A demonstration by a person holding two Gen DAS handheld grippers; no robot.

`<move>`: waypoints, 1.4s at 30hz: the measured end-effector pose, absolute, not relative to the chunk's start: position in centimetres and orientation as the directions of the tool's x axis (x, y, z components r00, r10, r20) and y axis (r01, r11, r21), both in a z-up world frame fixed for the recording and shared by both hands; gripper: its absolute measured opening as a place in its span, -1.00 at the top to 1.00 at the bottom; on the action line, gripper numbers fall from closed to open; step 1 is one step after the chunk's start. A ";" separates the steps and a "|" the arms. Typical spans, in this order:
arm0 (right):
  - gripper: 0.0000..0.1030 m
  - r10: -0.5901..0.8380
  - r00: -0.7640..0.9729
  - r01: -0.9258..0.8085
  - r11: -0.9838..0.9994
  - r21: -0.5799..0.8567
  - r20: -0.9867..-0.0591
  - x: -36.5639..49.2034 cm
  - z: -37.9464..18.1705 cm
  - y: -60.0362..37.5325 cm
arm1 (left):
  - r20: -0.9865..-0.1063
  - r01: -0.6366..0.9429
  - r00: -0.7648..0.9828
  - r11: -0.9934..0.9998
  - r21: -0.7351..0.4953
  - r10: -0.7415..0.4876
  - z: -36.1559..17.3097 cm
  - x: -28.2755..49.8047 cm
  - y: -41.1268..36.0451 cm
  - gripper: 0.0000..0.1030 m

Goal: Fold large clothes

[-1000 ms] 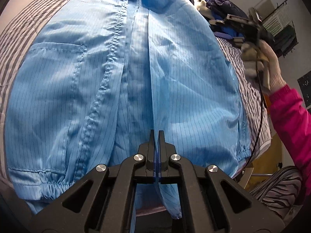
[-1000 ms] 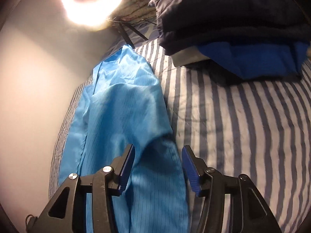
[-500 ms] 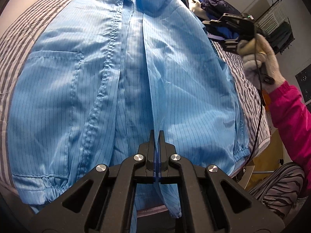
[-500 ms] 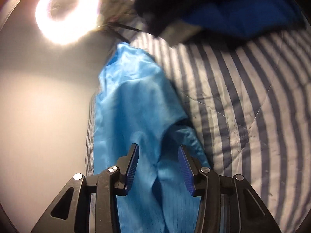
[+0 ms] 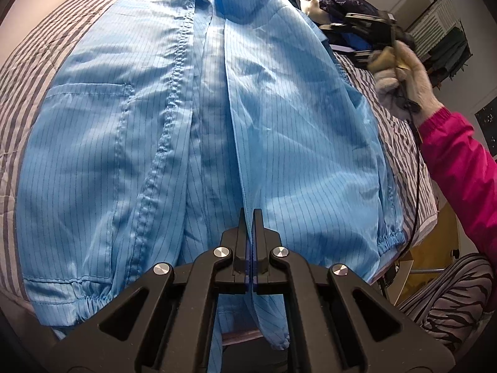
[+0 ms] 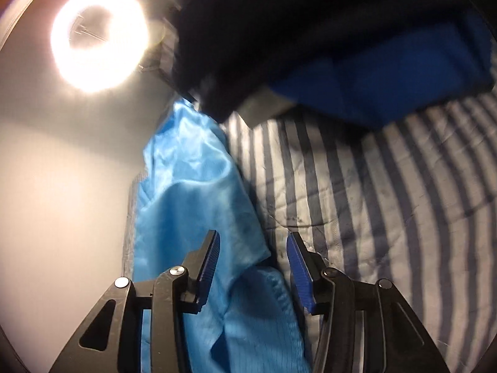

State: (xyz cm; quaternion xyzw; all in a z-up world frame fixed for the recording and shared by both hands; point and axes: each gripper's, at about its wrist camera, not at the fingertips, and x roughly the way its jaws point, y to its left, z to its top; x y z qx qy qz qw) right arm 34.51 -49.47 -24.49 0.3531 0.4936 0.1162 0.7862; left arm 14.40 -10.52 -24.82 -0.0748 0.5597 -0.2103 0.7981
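A large light-blue pinstriped jacket (image 5: 124,143) lies front-up on the striped bedcover (image 5: 37,46), collar far from me and elastic hem near. My left gripper (image 5: 250,214) is shut on the jacket's right front edge near the hem. My right gripper (image 5: 338,37), held by a gloved hand (image 5: 403,74), hovers at the jacket's far right shoulder. In the right wrist view the right gripper (image 6: 251,236) stands open above the jacket's (image 6: 192,192) side edge. Blue cloth lies below and between the fingers, and the pads do not press on it.
A pile of dark clothes (image 6: 279,31) with a royal-blue piece (image 6: 388,87) sits on the bedcover (image 6: 388,205) just beyond the jacket. A ring light (image 6: 99,34) glares by the wall. A pink sleeve (image 5: 466,161) and a drying rack (image 5: 444,31) are at the right.
The right gripper has rolled and sunk closer to the jacket's edge, and the dark pile looms nearer. Its jaws stand a little narrower. The left gripper keeps its hold in place.
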 end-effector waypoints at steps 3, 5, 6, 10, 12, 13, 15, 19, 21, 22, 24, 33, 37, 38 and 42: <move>0.77 0.602 0.473 0.148 0.666 0.732 -0.643 35.8 -25.8 -48.5 | -0.861 0.259 0.286 0.899 -0.353 -0.420 -24.7 14.4 -10.8 1.00; 0.99 0.610 0.482 0.092 0.679 0.728 -0.629 36.0 -24.5 -47.6 | -0.860 0.260 0.281 0.897 -0.359 -0.425 -24.7 14.4 -10.8 1.00; 1.00 0.560 0.492 0.034 0.753 0.657 -0.667 36.2 -22.7 -46.7 | -0.859 0.260 0.279 0.895 -0.361 -0.428 -24.7 14.3 -10.8 1.00; 1.00 0.222 0.576 -0.026 0.967 0.254 -0.787 36.9 -17.9 -45.1 | -0.859 0.276 0.265 0.888 -0.368 -0.438 -24.9 14.2 -11.3 1.00; 1.00 0.137 0.584 -0.001 0.986 0.168 -0.800 37.7 -17.9 -45.6 | -0.862 0.284 0.257 0.887 -0.365 -0.437 -25.2 14.0 -11.7 1.00; 0.99 0.139 0.563 0.014 0.984 0.178 -0.815 38.3 -18.6 -46.1 | -0.863 0.285 0.253 0.886 -0.365 -0.437 -25.4 14.0 -11.9 1.00; 0.84 0.189 0.536 0.019 0.972 0.236 -0.823 38.7 -19.4 -47.0 | -0.863 0.285 0.250 0.885 -0.368 -0.439 -25.4 14.0 -12.2 1.00; 0.25 0.257 0.518 0.020 0.950 0.312 -0.816 36.4 -20.0 -48.4 | -0.859 0.296 0.249 0.880 -0.372 -0.448 -25.2 13.8 -12.5 1.00; 0.25 0.283 0.484 0.013 0.944 0.331 -0.828 33.9 -20.6 -49.2 | -0.857 0.299 0.246 0.876 -0.378 -0.453 -25.3 13.7 -12.7 1.00; 0.25 0.287 0.459 0.019 0.943 0.332 -0.841 32.5 -21.2 -49.6 | -0.855 0.301 0.246 0.874 -0.380 -0.456 -25.2 13.6 -12.7 1.00; 0.22 0.329 0.425 0.038 0.924 0.380 -0.843 30.1 -22.4 -50.4 | -0.852 0.305 0.243 0.870 -0.388 -0.465 -25.2 13.4 -12.7 1.00; 1.00 0.359 0.351 0.002 0.923 0.384 -0.865 24.2 -24.2 -48.6 | -0.817 0.258 0.227 0.841 -0.475 -0.531 -24.4 12.7 -12.4 1.00; 1.00 0.229 0.357 0.036 0.966 0.258 -0.906 24.5 -23.1 -49.1 | -0.816 0.283 0.210 0.833 -0.476 -0.538 -24.3 11.9 -13.6 1.00; 0.92 0.218 0.361 0.012 0.971 0.238 -0.907 24.3 -22.5 -48.7 | -0.818 0.279 0.197 0.831 -0.482 -0.541 -24.7 11.8 -13.8 1.00; 0.31 0.231 0.386 -0.040 0.971 0.234 -0.893 21.7 -19.1 -47.6 | -0.817 0.286 0.200 0.830 -0.479 -0.541 -24.9 11.7 -13.9 1.00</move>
